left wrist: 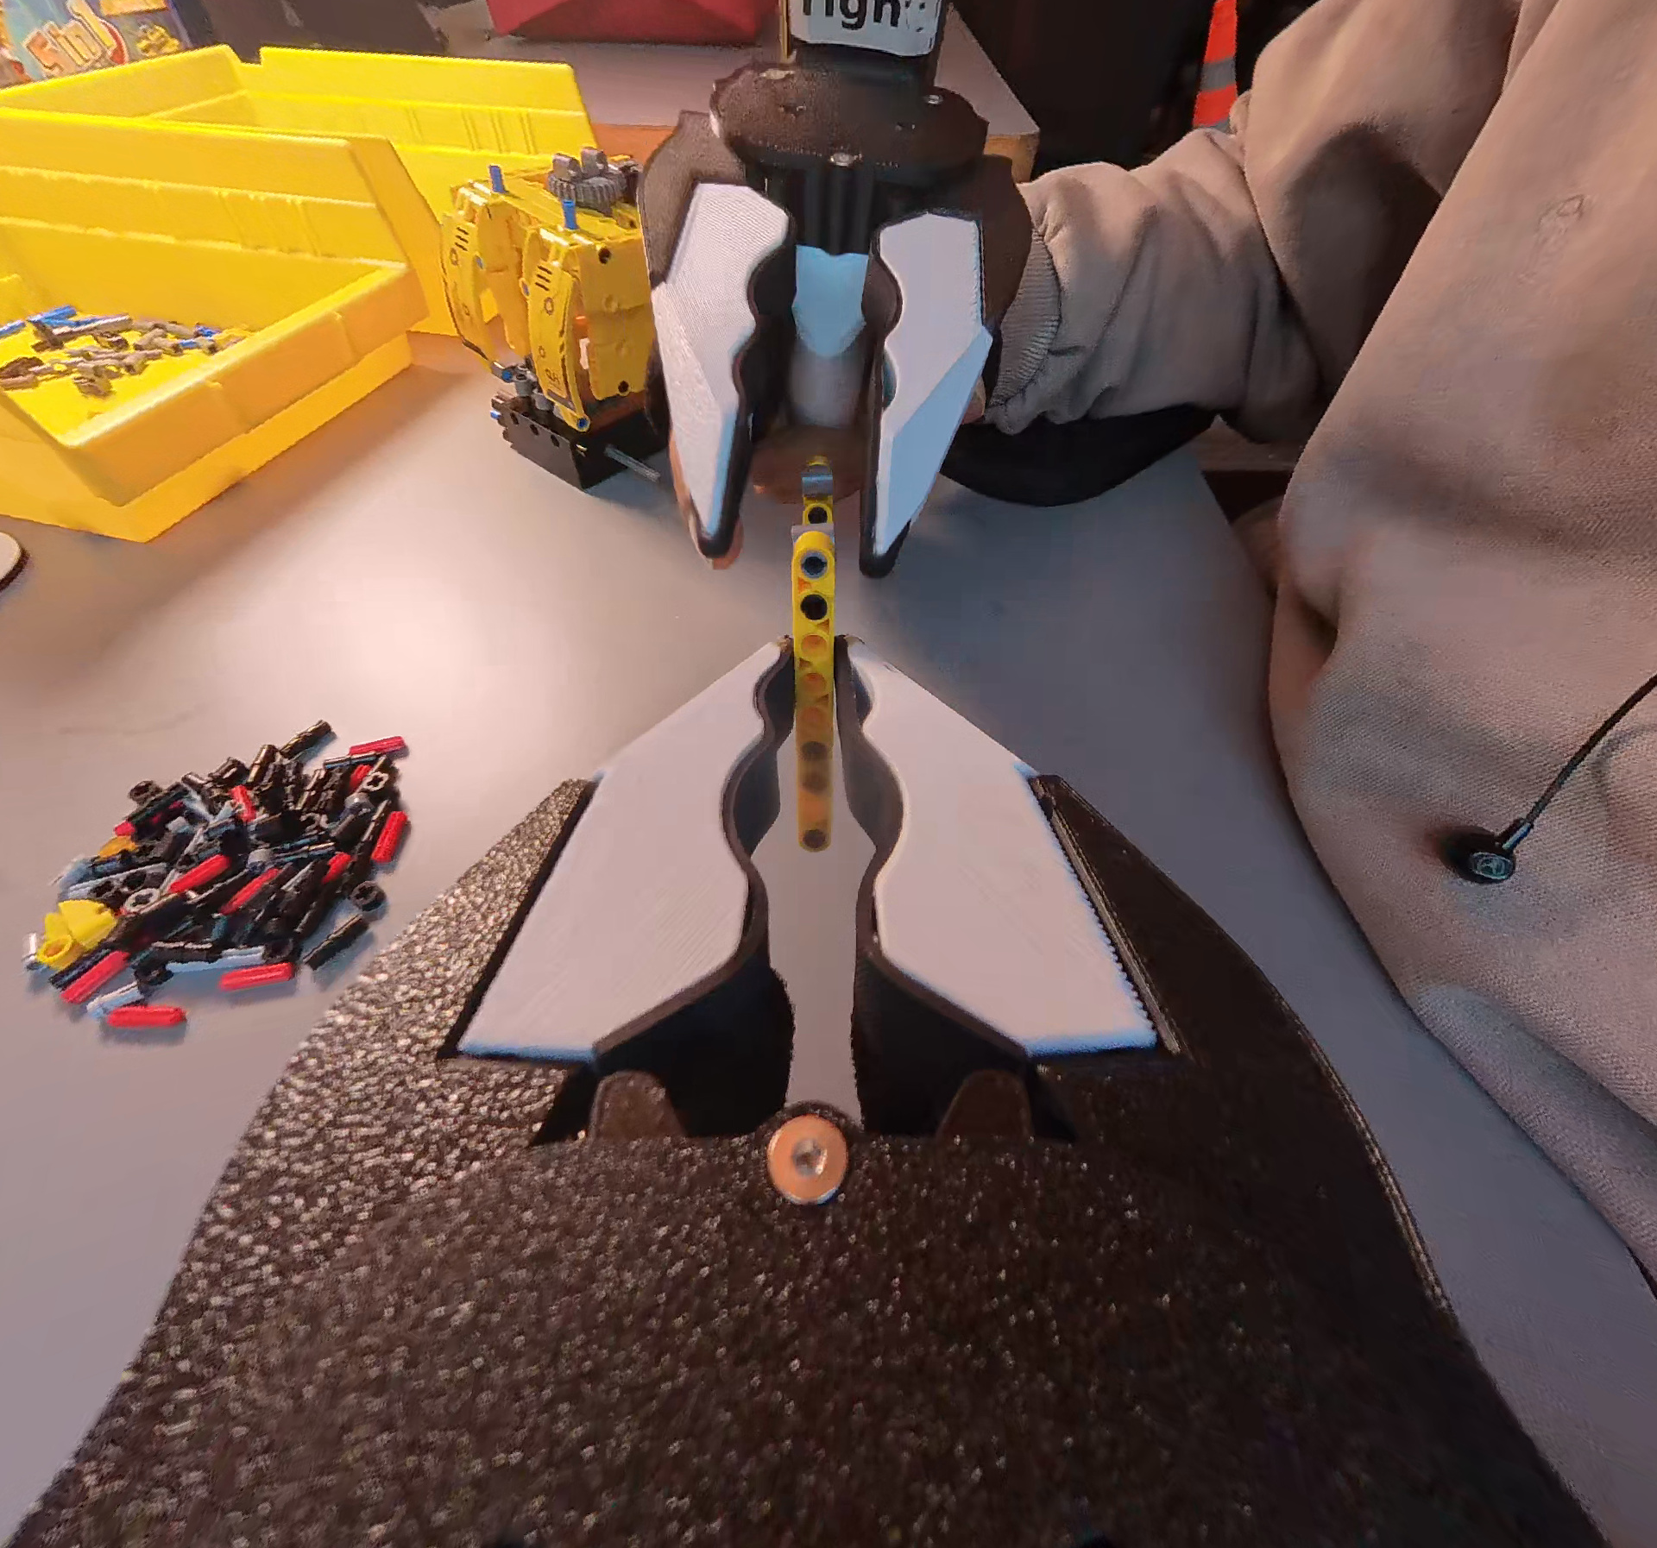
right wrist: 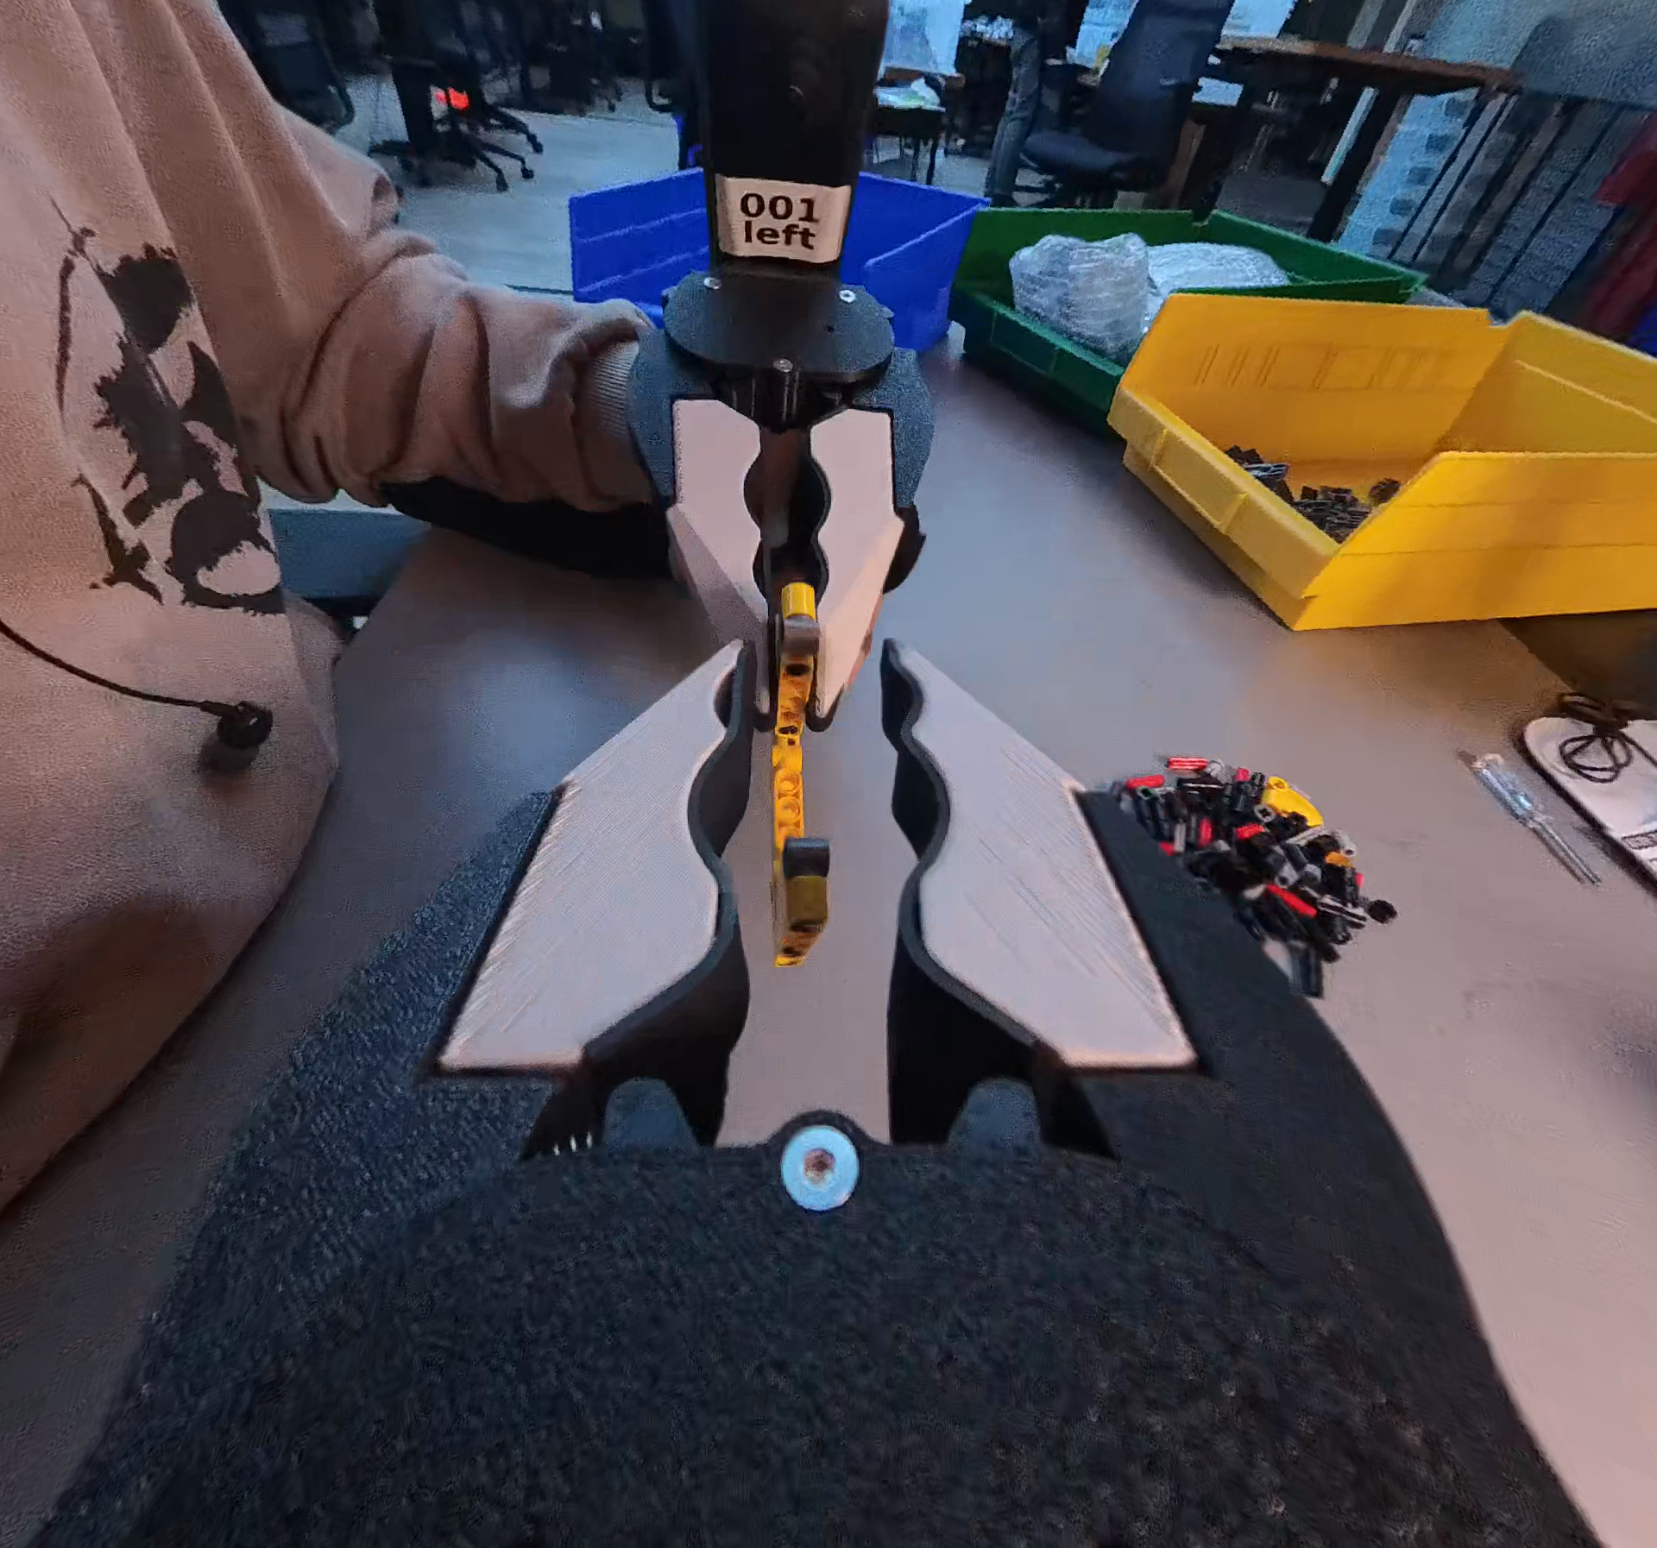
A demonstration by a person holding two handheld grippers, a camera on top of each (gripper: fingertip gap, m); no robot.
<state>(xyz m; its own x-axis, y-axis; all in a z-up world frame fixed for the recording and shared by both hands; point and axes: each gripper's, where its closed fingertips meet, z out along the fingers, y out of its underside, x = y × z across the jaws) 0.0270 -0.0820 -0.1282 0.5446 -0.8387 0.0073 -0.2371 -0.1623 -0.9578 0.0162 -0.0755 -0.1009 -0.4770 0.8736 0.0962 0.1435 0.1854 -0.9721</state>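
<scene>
Between facing grippers: yellow holed beam (left wrist: pixel 814 698), pinched at tips by left gripper (left wrist: pixel 814 653). Right gripper (right wrist: pixel 811 653) spread around beam's far end. Light, stiff, smooth plastic; grip flat sides.

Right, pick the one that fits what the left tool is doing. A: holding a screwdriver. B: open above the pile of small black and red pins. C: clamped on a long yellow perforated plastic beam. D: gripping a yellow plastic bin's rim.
C: the left tool is closed on the long yellow perforated plastic beam, whose far end reaches between the open fingers of the right tool.
</scene>
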